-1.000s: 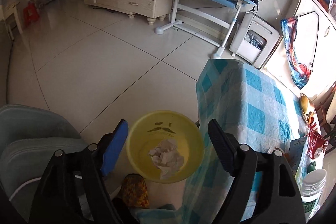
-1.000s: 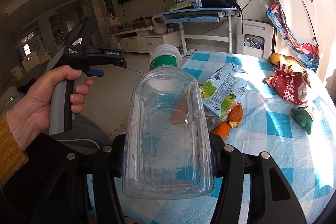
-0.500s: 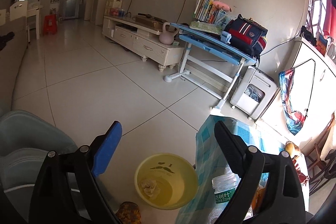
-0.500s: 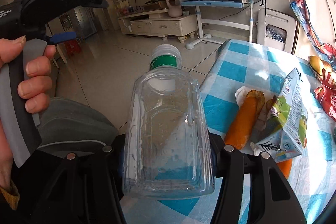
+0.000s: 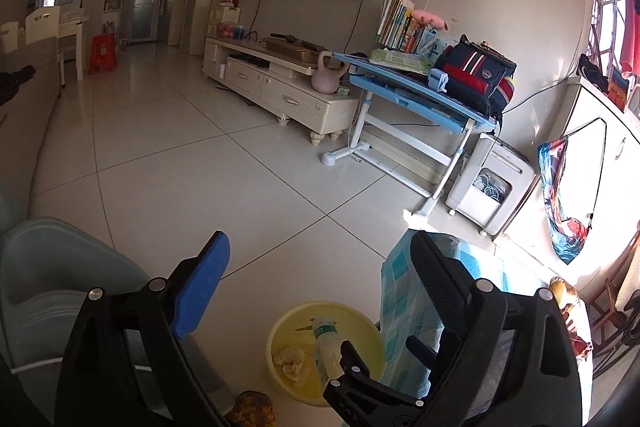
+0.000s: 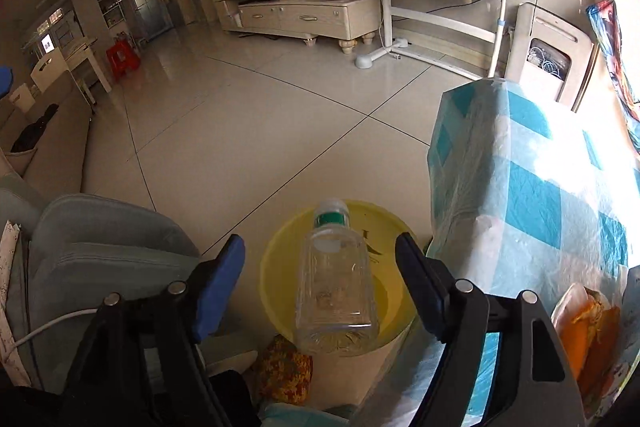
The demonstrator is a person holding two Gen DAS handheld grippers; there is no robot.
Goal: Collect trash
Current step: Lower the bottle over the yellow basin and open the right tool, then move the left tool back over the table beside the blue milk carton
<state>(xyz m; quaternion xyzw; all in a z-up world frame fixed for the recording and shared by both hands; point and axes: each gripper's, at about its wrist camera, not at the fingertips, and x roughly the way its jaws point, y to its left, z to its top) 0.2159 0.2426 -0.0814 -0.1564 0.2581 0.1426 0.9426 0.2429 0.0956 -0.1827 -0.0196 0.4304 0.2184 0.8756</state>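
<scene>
A yellow basin [image 6: 280, 251] stands on the floor beside the table, with a crumpled tissue [image 5: 291, 363] in it. A clear plastic bottle [image 6: 336, 283] with a green-banded neck hangs loose over the basin, between the fingers of my right gripper [image 6: 320, 271]. Its jaws are opening, and the pads stand clear of the bottle on both sides. In the left wrist view the bottle [image 5: 326, 343] points down into the basin [image 5: 360, 327]. My left gripper [image 5: 320, 267] hovers higher above the floor, its jaws opening wide with nothing between them.
The table with a blue checked cloth [image 6: 540, 187] stands right of the basin, with orange peel [image 6: 592, 327] at its near edge. A grey-green chair [image 6: 100, 247] is on the left. A patterned cloth thing [image 6: 284, 367] lies by the basin. Open tiled floor stretches ahead.
My right gripper swung from over the table to above the basin and let go of the bottle. My left gripper rose, tilted up and spread wider.
</scene>
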